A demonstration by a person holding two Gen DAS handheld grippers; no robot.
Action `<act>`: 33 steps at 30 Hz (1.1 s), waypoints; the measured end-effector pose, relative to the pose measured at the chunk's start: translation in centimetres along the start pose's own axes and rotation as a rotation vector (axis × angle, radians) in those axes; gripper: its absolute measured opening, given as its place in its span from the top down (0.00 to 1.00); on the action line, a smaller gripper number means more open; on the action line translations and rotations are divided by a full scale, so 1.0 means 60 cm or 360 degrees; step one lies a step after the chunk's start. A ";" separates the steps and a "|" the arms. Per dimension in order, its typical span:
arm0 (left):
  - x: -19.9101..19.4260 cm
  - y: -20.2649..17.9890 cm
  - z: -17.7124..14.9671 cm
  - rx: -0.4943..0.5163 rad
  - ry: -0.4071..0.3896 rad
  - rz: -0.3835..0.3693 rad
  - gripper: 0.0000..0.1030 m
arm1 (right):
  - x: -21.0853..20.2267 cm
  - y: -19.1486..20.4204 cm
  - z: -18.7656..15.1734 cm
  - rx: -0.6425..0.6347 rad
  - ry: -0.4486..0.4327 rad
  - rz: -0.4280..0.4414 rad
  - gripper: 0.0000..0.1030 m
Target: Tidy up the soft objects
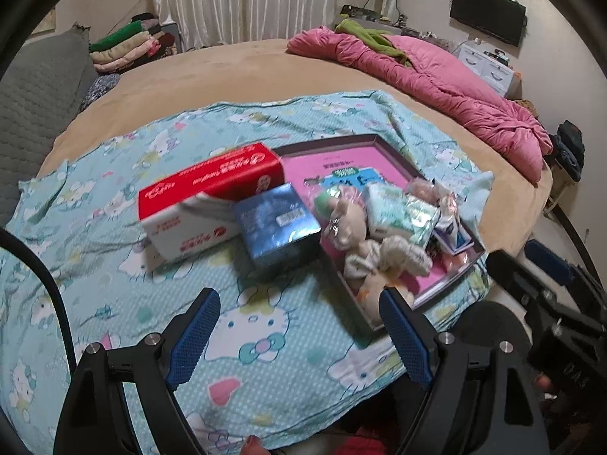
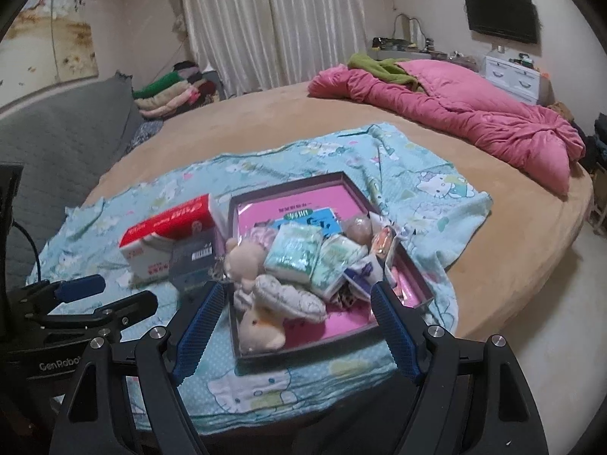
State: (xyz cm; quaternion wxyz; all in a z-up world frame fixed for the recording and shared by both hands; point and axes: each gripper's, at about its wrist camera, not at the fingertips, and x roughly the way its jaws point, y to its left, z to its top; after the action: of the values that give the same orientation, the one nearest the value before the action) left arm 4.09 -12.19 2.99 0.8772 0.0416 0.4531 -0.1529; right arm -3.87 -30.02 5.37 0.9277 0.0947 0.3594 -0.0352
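Both grippers, left (image 1: 299,337) and right (image 2: 296,326), hover with fingers spread and nothing between them, nearest the camera side of the tray (image 2: 303,347). Soft objects (image 2: 292,261) already lie piled inside the tray; whether sorting is ending or ongoing cannot be judged. Beside the tray's left wall stand the blue box (image 1: 277,223) and red tissue box (image 1: 212,197). For any grasp, descend squarely, close gently.

- Dim, flat indoor light; pale glow through the curtain (image 2: 273,26).
- Soft shadows only.
- Blue box (image 1: 277,223) below the curtain is motion-blurred.
- Strong fisheye bending, with black corners far from the curtain.
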 end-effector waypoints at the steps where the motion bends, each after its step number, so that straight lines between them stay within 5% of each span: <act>1: 0.000 0.002 -0.006 -0.0007 0.0002 0.0004 0.17 | 0.000 -0.001 -0.001 0.0005 0.0002 -0.0007 0.21; 33: 0.011 0.004 -0.044 -0.0052 0.0067 0.0046 0.17 | 0.005 0.002 -0.023 -0.0004 0.0057 -0.0053 0.21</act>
State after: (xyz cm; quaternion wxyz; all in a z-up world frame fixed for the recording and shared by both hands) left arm 2.47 -11.55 0.92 0.8702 0.0371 0.4732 -0.1319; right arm -4.57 -29.60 4.21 0.9205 0.0881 0.3777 -0.0485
